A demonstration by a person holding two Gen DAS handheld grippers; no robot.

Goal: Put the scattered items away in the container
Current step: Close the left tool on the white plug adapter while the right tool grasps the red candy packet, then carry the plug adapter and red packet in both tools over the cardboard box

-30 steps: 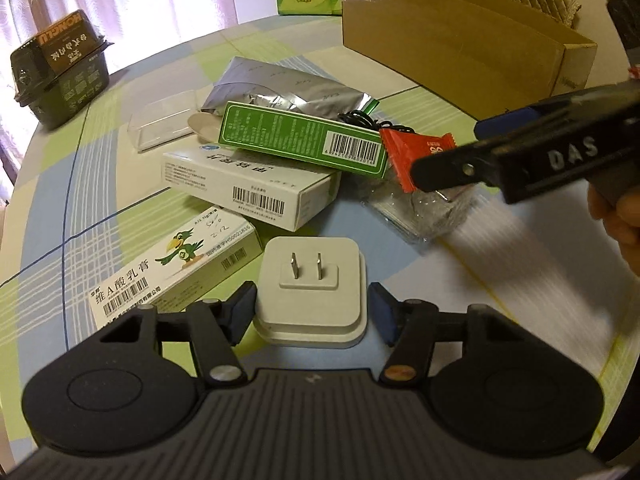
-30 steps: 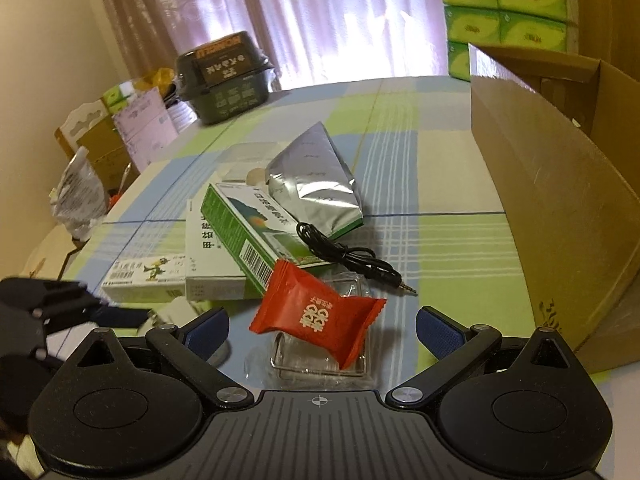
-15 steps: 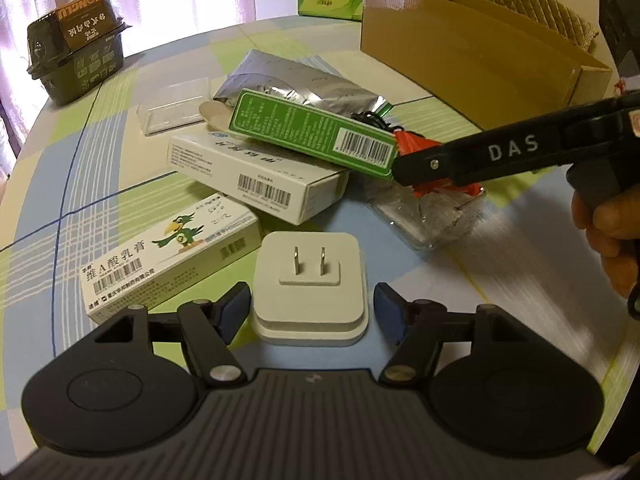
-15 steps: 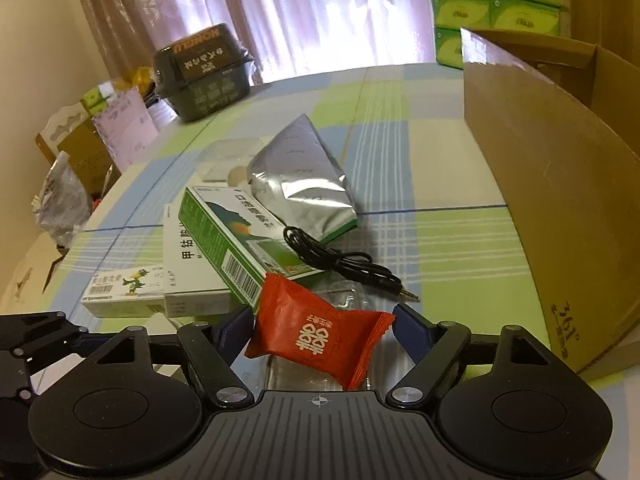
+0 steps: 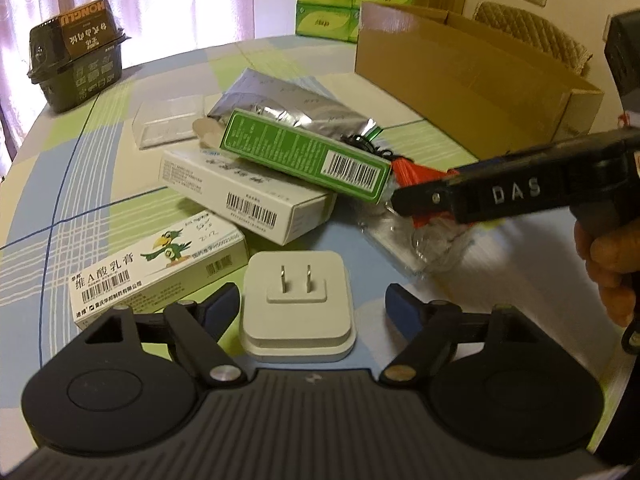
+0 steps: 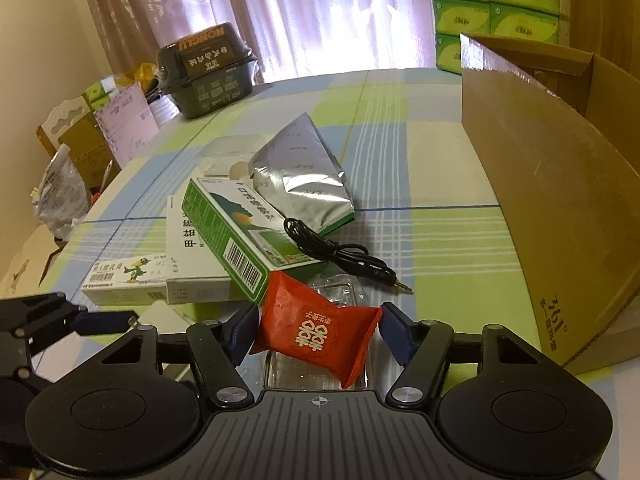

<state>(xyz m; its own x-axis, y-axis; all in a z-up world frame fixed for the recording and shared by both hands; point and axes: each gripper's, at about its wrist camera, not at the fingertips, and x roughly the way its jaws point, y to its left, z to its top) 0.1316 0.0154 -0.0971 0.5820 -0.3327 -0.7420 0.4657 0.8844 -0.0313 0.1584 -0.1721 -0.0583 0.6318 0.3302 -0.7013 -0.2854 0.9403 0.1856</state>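
The left gripper (image 5: 314,306) sits low over the checked tablecloth (image 5: 80,184) with its fingers spread either side of a white plug adapter (image 5: 298,306), which lies prongs-up on the cloth; the left pad is just beside it, the right pad stands apart; the right gripper (image 6: 318,326) has its blue pads (image 6: 394,330) against both ends of a red candy packet (image 6: 316,330), pinching it above a clear plastic tray (image 6: 340,286); left of and beyond the packet lie a green box (image 6: 236,232) leaning on a white box (image 6: 188,264), a black audio cable (image 6: 340,252) and a silver foil pouch (image 6: 304,172); the open cardboard box (image 6: 552,200) stands at the right, near the packet; a small parrot-printed box (image 5: 156,268) lies near left.
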